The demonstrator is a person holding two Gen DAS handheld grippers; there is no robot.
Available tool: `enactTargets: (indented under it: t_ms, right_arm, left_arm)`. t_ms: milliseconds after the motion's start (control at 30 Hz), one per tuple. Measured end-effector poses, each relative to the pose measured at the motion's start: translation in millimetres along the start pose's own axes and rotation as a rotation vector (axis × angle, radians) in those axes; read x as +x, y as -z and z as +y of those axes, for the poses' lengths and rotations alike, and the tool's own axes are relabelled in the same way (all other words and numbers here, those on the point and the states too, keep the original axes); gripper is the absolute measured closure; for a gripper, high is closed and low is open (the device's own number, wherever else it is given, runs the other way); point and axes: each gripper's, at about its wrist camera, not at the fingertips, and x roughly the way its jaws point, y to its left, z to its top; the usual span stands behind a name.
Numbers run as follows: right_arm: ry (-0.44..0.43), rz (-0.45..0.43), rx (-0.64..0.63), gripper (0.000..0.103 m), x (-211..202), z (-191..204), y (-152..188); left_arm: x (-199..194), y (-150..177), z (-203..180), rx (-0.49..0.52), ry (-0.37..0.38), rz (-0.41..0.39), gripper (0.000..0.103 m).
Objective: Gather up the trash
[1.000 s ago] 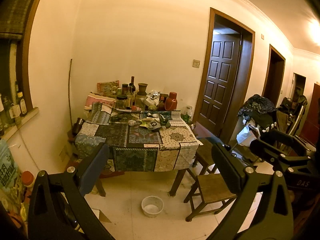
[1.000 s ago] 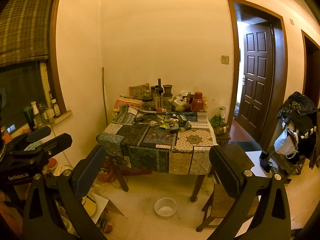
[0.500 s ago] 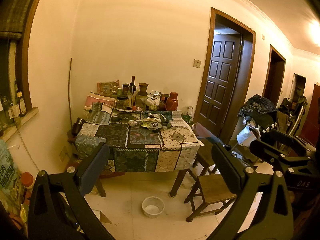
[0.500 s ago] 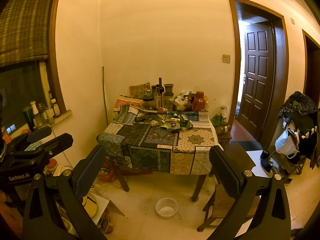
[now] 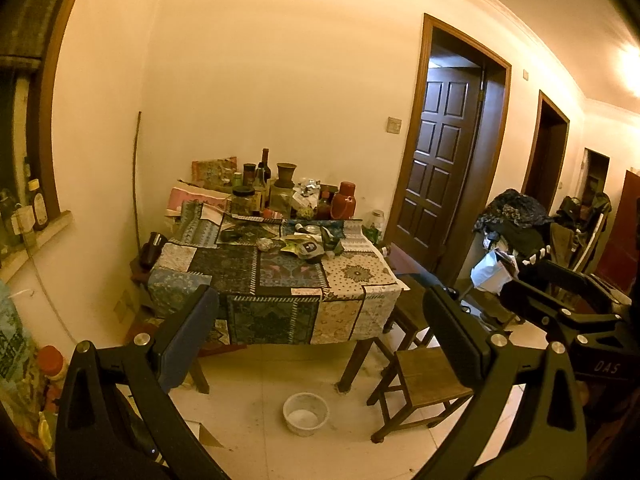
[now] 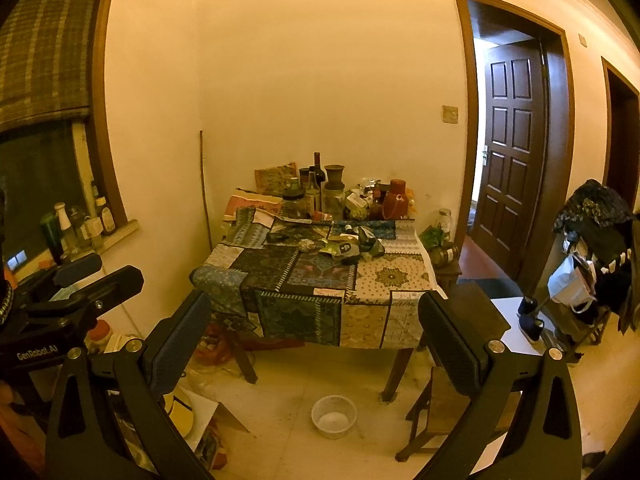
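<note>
A table with a patchwork cloth (image 5: 224, 264) (image 6: 384, 276) stands against the far wall. Crumpled wrappers and packets (image 5: 304, 246) (image 6: 344, 248) lie in a heap near its middle. A small crumpled ball (image 5: 265, 244) lies to their left. My left gripper (image 5: 320, 336) is open and empty, well short of the table. My right gripper (image 6: 316, 340) is open and empty, also well back. Each gripper shows in the other's view, the right one (image 5: 560, 312) and the left one (image 6: 76, 280).
Bottles, jars and a red flask (image 5: 343, 200) (image 6: 396, 199) crowd the table's back edge. A white bowl (image 5: 305, 414) (image 6: 334, 416) sits on the floor under the table. A wooden stool (image 5: 428, 380) stands at the right. Boxes and bottles (image 6: 192, 412) clutter the floor on the left.
Both views have crept slightly closer to the table. Both grippers stay open and empty.
</note>
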Motion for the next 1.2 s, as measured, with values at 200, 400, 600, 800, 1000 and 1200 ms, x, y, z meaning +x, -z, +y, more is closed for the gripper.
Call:
enactTargets:
  t_ms: [200, 400, 600, 800, 1000, 1200]
  right_arm:
    - [0.011, 0.002, 0.007, 0.000, 1, 4, 2]
    - [0.020, 0.015, 0.021, 0.000, 6, 4, 0]
    - [0.029, 0.027, 0.024, 0.000, 17, 2, -6]
    - [0.049, 0.027, 0.014, 0.000, 34, -9, -14]
    - [0.056, 0.023, 0.015, 0.000, 70, -35, -30]
    - [0.030, 0.028, 0.017, 0.000, 114, -70, -55]
  left_arm:
    - [-1, 1, -2, -0.005, -0.001, 0.003, 0.001]
    - [-2, 4, -3, -0.005, 0.005, 0.010, 0.001]
    - [-2, 7, -1, -0.015, 0.012, 0.007, 0.000]
    - [18, 0, 0, -0.026, 0.018, 0.009, 0.000]
    - [60, -24, -3, -0.044, 0.001, 0.014, 0.000]
    - [114, -55, -18, -0.035, -0.053, -0.004, 0.001]
